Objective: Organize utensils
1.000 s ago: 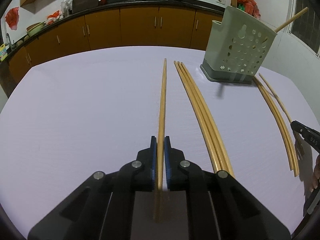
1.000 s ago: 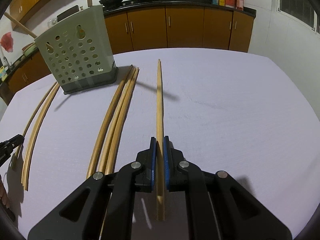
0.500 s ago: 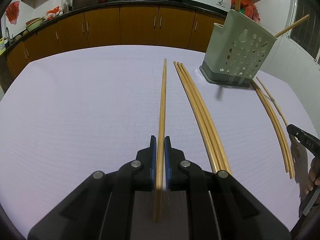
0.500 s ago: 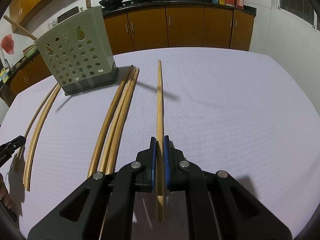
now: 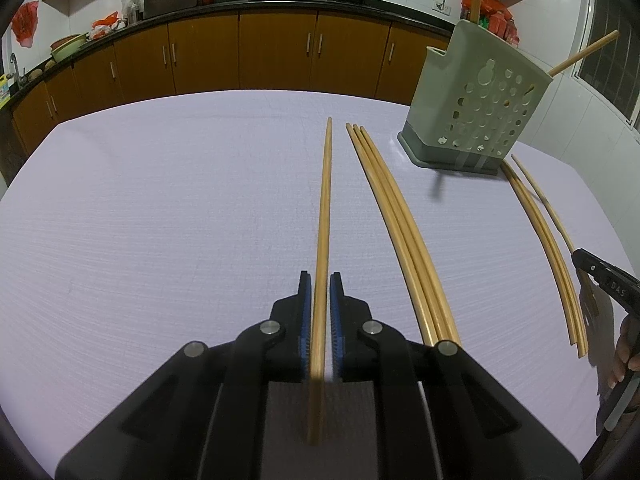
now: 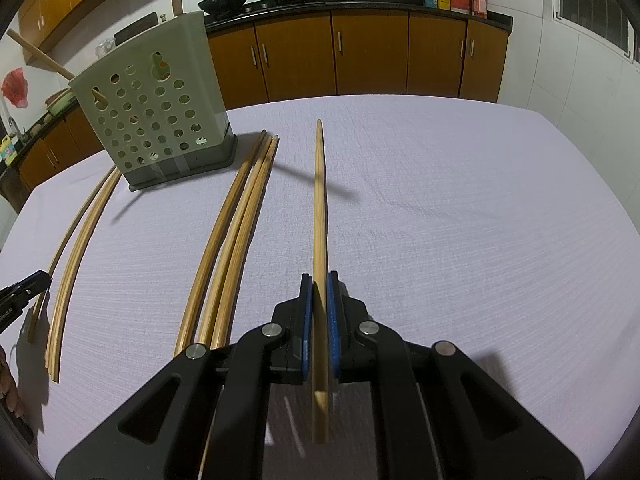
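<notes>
A pale green perforated holder (image 5: 476, 108) on a grey base is seen ahead and to the right of the left tool (image 5: 320, 308), standing on the bench (image 5: 160, 208) with two wooden sticks rising from it. The bench is covered in a pale lilac cloth and is backed by brown cabinets (image 5: 276, 56) under a dark counter carrying two woks. Each tool is closed on one long, light-wood chopstick: the left tool on one chopstick (image 5: 322, 240), the right tool (image 6: 318, 308) on another (image 6: 319, 220), while three loose chopsticks (image 6: 232, 236) are laid side by side just left of the right tool, and a further bundle (image 6: 70, 264), its count unclear, lies farther left.
</notes>
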A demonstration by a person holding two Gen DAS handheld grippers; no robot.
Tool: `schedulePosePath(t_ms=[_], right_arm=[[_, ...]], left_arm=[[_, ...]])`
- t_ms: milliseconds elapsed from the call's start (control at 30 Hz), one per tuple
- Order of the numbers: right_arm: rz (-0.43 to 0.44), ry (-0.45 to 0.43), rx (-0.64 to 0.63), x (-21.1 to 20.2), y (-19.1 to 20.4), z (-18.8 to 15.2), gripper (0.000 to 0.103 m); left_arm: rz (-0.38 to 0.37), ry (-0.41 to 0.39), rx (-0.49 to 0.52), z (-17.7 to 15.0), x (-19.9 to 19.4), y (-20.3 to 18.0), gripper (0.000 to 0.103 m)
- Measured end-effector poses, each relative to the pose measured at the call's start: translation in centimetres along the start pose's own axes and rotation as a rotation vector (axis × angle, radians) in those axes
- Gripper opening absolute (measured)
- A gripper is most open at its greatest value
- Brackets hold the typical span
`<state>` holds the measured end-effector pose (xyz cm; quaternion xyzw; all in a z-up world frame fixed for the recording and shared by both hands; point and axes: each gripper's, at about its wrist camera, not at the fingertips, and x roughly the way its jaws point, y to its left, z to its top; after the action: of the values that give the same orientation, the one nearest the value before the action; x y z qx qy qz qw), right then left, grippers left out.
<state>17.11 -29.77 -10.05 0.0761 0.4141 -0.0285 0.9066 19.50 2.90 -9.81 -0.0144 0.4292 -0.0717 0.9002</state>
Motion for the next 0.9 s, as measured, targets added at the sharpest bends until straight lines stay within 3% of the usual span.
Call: schedulePosePath(t_ms=[667,900], right_arm=[[0.0,0.0,0.001,-0.03,0.08,-0.02,0.009],[0.012,0.003,-0.001,-0.76,-0.01,-0.85,0.009]], left_arm=[[0.001,0.0,0.0,-0.1,-0.11,-0.05,0.013],[0.021,0.003,0.05,-0.91,-0.56,-0.88,0.013]])
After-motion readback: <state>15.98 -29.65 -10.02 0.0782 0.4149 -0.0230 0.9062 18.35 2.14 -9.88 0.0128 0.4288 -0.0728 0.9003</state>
